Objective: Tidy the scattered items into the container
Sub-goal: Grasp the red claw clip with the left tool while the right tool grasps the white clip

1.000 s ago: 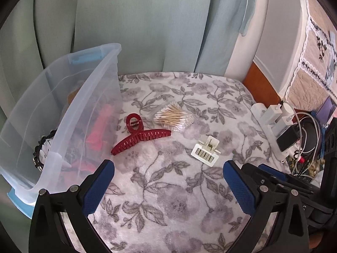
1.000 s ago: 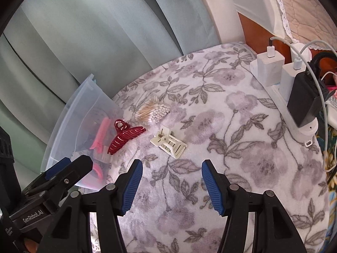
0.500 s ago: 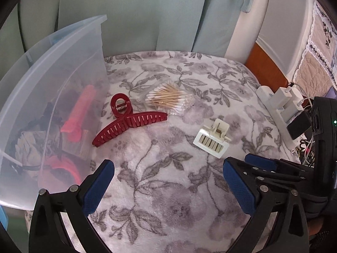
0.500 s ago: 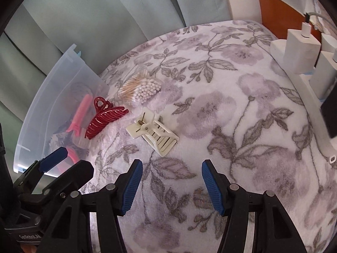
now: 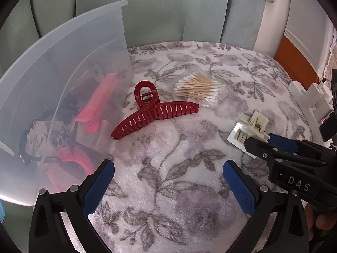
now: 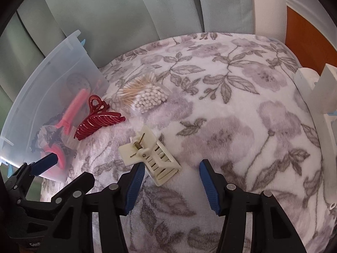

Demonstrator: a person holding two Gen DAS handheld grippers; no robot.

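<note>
3 loose items lie on the floral blanket in the left wrist view: a dark red hair claw just beside the clear plastic container, a bag of cotton swabs a little beyond it, and a cream hair clip off to the right. The left gripper hovers over bare blanket with its jaws spread wide and nothing between them. The right gripper enters from the right, its tips at the cream clip. Pink and red things show through the container wall.

From the right wrist view, the cream hair clip lies partly between the right gripper's blue pads, nearer the left pad; the jaws are closing, and I cannot tell whether that pad touches it yet. The red hair claw rests against the container, the swabs just beyond it. The left gripper shows at lower left.
</note>
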